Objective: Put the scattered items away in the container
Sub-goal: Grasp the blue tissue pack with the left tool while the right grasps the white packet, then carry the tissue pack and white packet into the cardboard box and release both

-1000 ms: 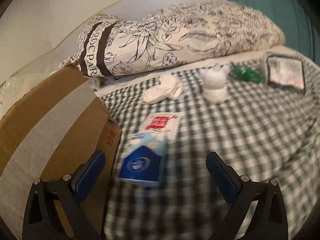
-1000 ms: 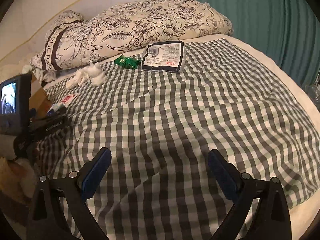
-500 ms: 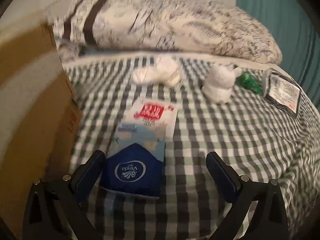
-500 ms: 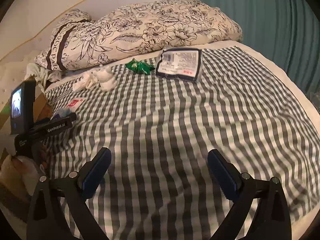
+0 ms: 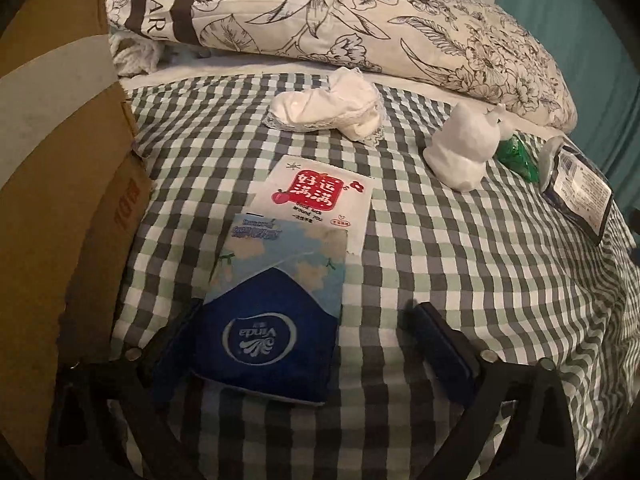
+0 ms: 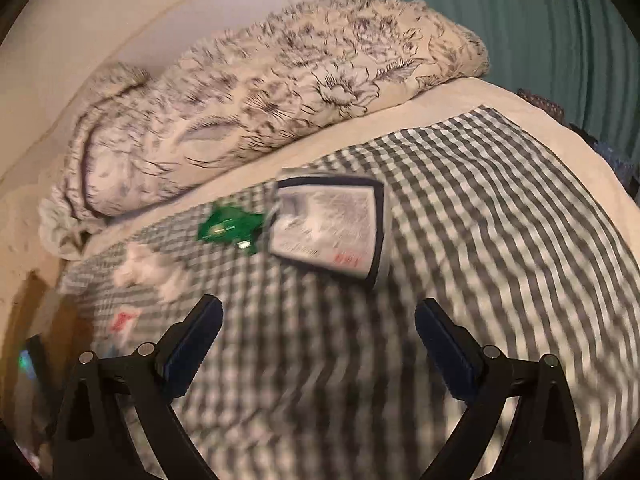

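Note:
A blue Vinda tissue pack lies on the checked bedspread, its near end between the open fingers of my left gripper. A white sachet with red print lies just beyond it. Farther off are a white sock, a white figurine, a green wrapper and a dark-edged packet. The cardboard box stands at the left. My right gripper is open and empty above the bedspread, facing the dark-edged packet and green wrapper.
A floral pillow lies across the head of the bed, also in the right wrist view. A teal curtain hangs on the right. The bed edge drops off at the right.
My left gripper has moved forward and down, so the tissue pack now sits between its fingers. My right gripper has moved forward toward the dark-edged packet and green wrapper.

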`<state>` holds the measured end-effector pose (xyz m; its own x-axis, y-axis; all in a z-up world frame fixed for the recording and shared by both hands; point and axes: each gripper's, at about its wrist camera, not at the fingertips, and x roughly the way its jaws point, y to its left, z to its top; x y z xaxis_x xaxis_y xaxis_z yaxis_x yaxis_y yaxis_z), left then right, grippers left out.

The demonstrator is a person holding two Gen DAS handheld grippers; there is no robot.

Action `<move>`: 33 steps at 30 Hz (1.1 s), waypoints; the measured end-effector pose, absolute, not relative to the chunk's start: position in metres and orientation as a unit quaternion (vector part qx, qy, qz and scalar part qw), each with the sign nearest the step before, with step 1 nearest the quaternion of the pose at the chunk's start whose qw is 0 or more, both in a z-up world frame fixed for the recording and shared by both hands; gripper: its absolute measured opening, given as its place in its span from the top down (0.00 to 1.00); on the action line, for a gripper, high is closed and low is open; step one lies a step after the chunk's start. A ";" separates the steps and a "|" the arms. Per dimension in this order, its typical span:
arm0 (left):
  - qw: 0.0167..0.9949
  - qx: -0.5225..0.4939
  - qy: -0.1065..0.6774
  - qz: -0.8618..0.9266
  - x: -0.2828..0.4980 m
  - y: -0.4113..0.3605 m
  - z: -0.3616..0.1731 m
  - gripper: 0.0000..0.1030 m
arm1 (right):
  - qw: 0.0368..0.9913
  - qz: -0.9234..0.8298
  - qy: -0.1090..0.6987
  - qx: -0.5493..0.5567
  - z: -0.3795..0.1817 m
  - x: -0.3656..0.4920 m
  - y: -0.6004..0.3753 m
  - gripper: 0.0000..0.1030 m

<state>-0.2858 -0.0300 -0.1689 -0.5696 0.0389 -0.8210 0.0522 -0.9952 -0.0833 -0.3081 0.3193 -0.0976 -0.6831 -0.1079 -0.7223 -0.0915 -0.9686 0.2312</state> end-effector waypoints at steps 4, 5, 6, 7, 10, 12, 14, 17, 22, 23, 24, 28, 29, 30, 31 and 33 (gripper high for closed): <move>0.004 0.465 0.056 -0.883 -0.288 -0.032 -0.170 0.00 | -0.021 -0.900 -0.133 0.415 -0.118 -0.349 0.340 0.05; 0.006 0.465 0.059 -0.883 -0.290 -0.033 -0.170 0.00 | -0.025 -0.897 -0.145 0.416 -0.122 -0.357 0.346 0.05; 0.012 0.464 0.061 -0.884 -0.291 -0.033 -0.169 0.00 | -0.027 -0.895 -0.159 0.416 -0.125 -0.363 0.352 0.05; 0.017 0.461 0.063 -0.885 -0.292 -0.033 -0.169 0.00 | -0.025 -0.892 -0.174 0.417 -0.129 -0.369 0.357 0.05; 0.030 0.457 0.069 -0.886 -0.299 -0.034 -0.169 0.00 | -0.026 -0.887 -0.189 0.420 -0.136 -0.380 0.362 0.05; 0.038 0.454 0.079 -0.887 -0.306 -0.036 -0.169 0.00 | -0.026 -0.891 -0.176 0.417 -0.136 -0.383 0.358 0.05; 0.046 0.452 0.085 -0.887 -0.313 -0.038 -0.170 0.00 | -0.025 -0.894 -0.155 0.419 -0.136 -0.386 0.351 0.05; 0.052 0.450 0.081 -0.888 -0.318 -0.038 -0.171 0.00 | -0.022 -0.898 -0.121 0.423 -0.140 -0.392 0.339 0.06; 0.055 0.442 0.087 -0.891 -0.315 -0.043 -0.169 0.17 | -0.003 -0.902 -0.092 0.423 -0.143 -0.392 0.325 0.45; 0.054 0.440 0.085 -0.892 -0.314 -0.043 -0.169 0.20 | -0.004 -0.902 -0.087 0.422 -0.142 -0.390 0.322 0.53; 0.056 0.438 0.084 -0.893 -0.313 -0.043 -0.168 0.27 | -0.004 -0.905 -0.079 0.419 -0.140 -0.385 0.319 0.56; 0.058 0.431 0.085 -0.897 -0.307 -0.044 -0.164 0.40 | 0.004 -0.912 -0.048 0.408 -0.128 -0.363 0.302 0.72; 0.057 0.430 0.083 -0.897 -0.305 -0.044 -0.163 0.41 | 0.005 -0.914 -0.036 0.404 -0.123 -0.355 0.297 0.74; 0.055 0.430 0.081 -0.898 -0.302 -0.043 -0.161 0.41 | 0.004 -0.916 -0.024 0.401 -0.119 -0.349 0.292 0.75; 0.051 0.432 0.075 -0.898 -0.300 -0.042 -0.160 0.41 | 0.007 -0.917 -0.014 0.399 -0.115 -0.343 0.287 0.78; 0.056 0.433 0.061 -0.898 -0.292 -0.037 -0.156 0.41 | 0.010 -0.920 0.010 0.391 -0.107 -0.324 0.276 0.79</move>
<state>-0.2922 -0.0373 -0.1556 -0.6185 -0.0468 -0.7844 0.1525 -0.9864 -0.0615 -0.3239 0.2761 -0.1070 -0.6941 -0.0111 -0.7197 0.0268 -0.9996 -0.0105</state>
